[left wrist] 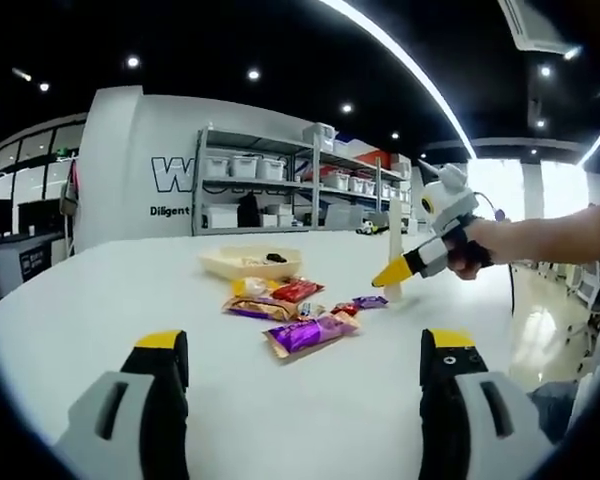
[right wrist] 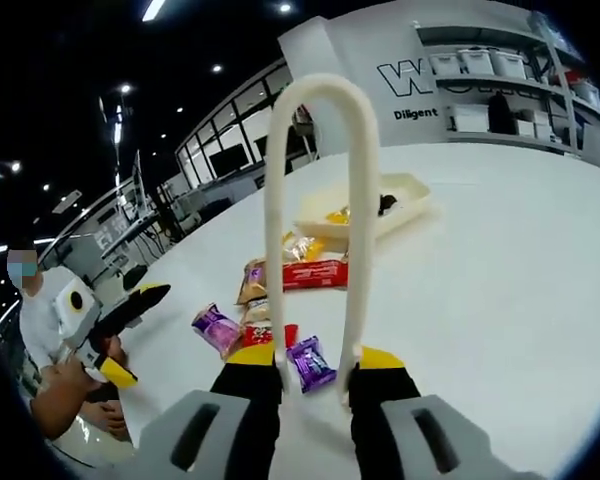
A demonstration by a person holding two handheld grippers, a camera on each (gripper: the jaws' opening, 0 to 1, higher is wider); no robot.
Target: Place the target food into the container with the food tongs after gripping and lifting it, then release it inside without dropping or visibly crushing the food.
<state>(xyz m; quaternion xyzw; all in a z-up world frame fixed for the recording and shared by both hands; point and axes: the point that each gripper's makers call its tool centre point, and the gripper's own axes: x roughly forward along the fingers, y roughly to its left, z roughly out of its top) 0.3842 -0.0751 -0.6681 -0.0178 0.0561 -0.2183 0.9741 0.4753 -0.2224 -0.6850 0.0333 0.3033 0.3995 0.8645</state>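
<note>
Right gripper (right wrist: 315, 362) is clamped on the tongs (right wrist: 315, 200) — its yellow-tipped jaws press the two cream arms near their open ends, with the looped end rising straight up in the right gripper view. Beyond the tongs, the snacks (right wrist: 275, 300) lie in a loose cluster on the white table (right wrist: 500, 270): purple, red and yellow wrapped packets, some touching, one purple packet showing between the jaws. Farther back sits the tray (right wrist: 400, 205), a shallow cream container with a yellow piece and a dark piece inside.

In the left gripper view, the left gripper (left wrist: 305, 350) has its jaws wide apart with nothing between them, low over bare tabletop. Ahead of it lie the same packets, and behind them the tray. To the right, a hand (left wrist: 470, 250) holds the other gripper above the table, the tongs hanging under it near the packets. Shelves (left wrist: 300, 180) with white bins stand along the far wall.
</note>
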